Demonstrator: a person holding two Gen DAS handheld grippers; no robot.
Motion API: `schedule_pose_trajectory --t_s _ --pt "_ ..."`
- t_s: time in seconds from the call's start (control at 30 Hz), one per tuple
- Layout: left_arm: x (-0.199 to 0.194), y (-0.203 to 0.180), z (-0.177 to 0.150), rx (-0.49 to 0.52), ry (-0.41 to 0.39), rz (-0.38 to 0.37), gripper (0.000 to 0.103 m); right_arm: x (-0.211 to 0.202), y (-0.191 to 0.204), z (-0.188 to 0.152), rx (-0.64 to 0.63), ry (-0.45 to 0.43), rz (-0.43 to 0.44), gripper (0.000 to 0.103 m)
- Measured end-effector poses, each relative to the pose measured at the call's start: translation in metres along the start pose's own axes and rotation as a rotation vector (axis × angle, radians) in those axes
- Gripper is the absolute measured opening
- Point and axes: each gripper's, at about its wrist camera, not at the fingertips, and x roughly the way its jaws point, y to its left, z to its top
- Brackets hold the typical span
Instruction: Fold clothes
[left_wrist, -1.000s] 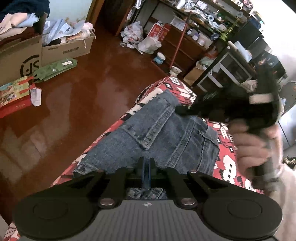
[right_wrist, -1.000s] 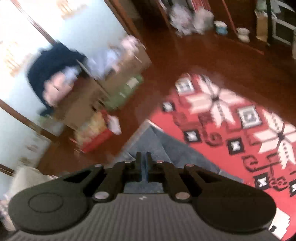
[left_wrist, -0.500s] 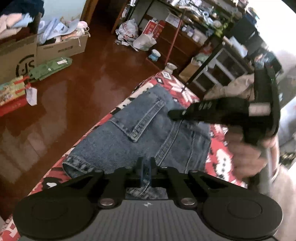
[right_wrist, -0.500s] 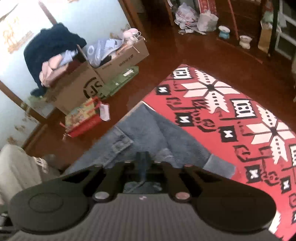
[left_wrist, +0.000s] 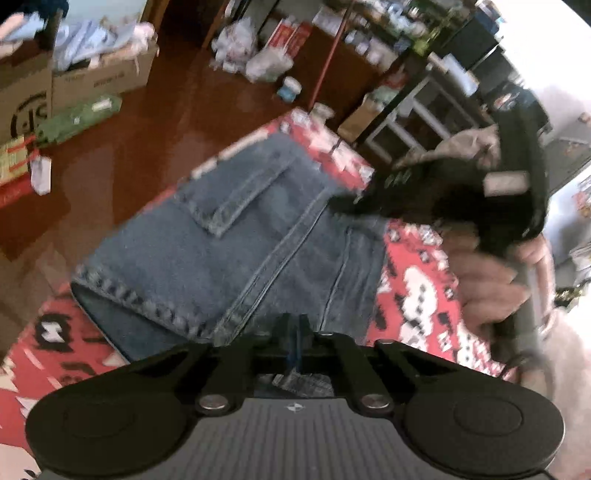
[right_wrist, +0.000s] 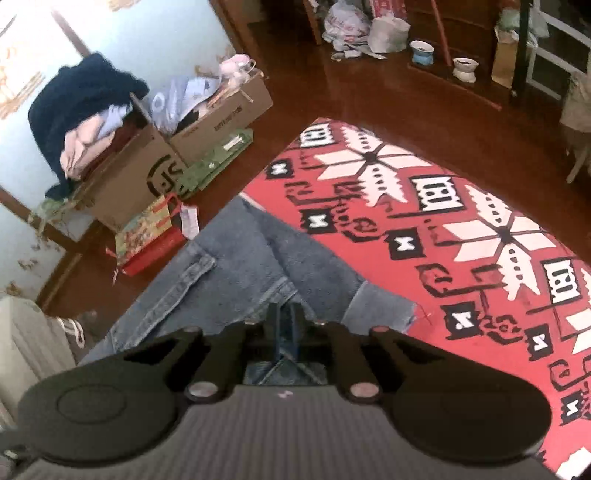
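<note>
Behind the left gripper body, the near edge of the denim jeans is hidden; motion blurs this view. Its jaws are closing, pinched on a fold of denim. Ahead of them the jeans lie folded on a red patterned rug. The right gripper likewise clamps denim between nearly closed jaws.

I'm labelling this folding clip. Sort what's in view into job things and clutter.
Job:
- denim garment
- left claw, shut on the denim
- right claw, shut on the denim
- red patterned cloth under it

Lying about:
- cardboard boxes of clothes
- plastic bags
- bowls on the floor
</note>
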Motion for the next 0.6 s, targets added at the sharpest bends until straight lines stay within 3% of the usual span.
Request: schedule_pose_trajectory --t_s 0.1,0.2,0.37,0.47,0.53,0.6 --pt "0.002 -0.001 -0.007 0.007 0.019 0.008 0.002 0.001 -0.003 0.003 -0.024 -0.004 -0.1 0.001" --pt "-0.007 -0.007 -0.012 0.039 0.01 0.024 0.002 -0.016 -0.003 0.003 -0.001 -0.033 -0.046 0.004" --pt "-0.013 -0.006 -0.019 0.034 0.012 0.024 0.002 -0.052 0.017 -0.027 -0.003 -0.062 0.149 0.008" --pt "-0.011 -0.002 -0.021 0.012 0.016 0.022 0.003 -0.05 0.039 -0.056 -0.064 -0.011 0.182 0.008" --pt "-0.012 -0.001 -0.022 0.007 0.022 0.023 0.003 -0.038 0.049 -0.076 -0.115 0.033 0.156 0.005" --pt "-0.013 -0.004 -0.024 0.022 0.022 0.033 0.003 -0.036 0.051 -0.089 -0.125 0.024 0.139 0.004"
